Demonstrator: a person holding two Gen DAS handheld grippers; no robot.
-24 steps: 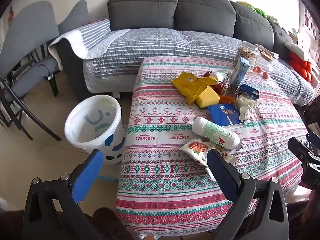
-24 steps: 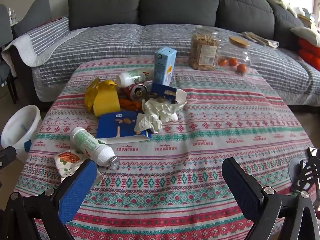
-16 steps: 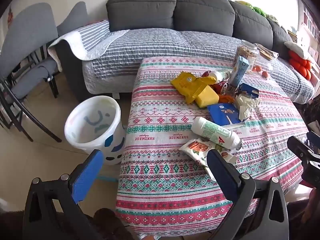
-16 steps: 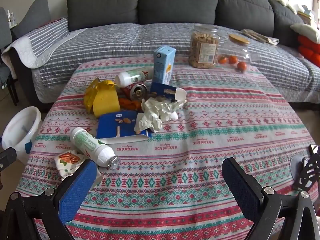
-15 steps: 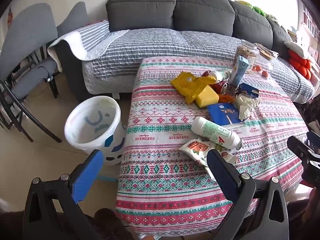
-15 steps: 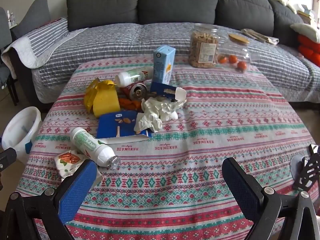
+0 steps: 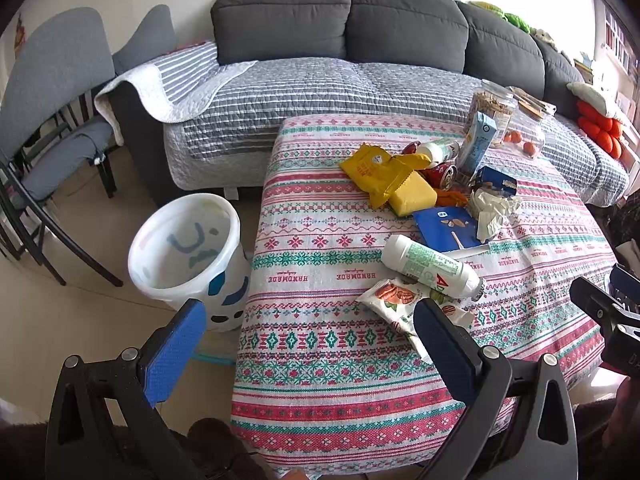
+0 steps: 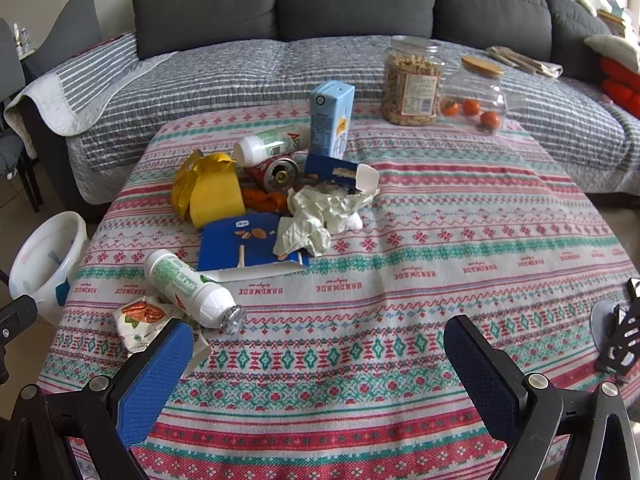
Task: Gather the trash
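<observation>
Trash lies on the patterned tablecloth (image 8: 400, 280): a white bottle (image 8: 188, 282) on its side, a snack wrapper (image 8: 144, 316) under it, a blue flat pack (image 8: 240, 244), crumpled paper (image 8: 324, 212), yellow bags (image 8: 212, 194), a red can (image 8: 276, 174), a second white bottle (image 8: 272, 142), a blue carton (image 8: 332, 120) and a blue box (image 8: 336, 172). A white bin (image 7: 188, 248) stands on the floor left of the table. My left gripper (image 7: 308, 332) is open near the front left corner. My right gripper (image 8: 316, 360) is open over the table's front edge.
Two clear jars, one with cereal (image 8: 412, 84) and one with small oranges (image 8: 476, 96), stand at the table's far right. A grey sofa (image 8: 320, 8) with a striped cover runs behind the table. Chairs (image 7: 48, 120) stand at the left. A black tool (image 8: 620, 340) lies at the right edge.
The right gripper has moved slightly forward, toward the table. The left view is nearly unchanged. Both grippers stay open.
</observation>
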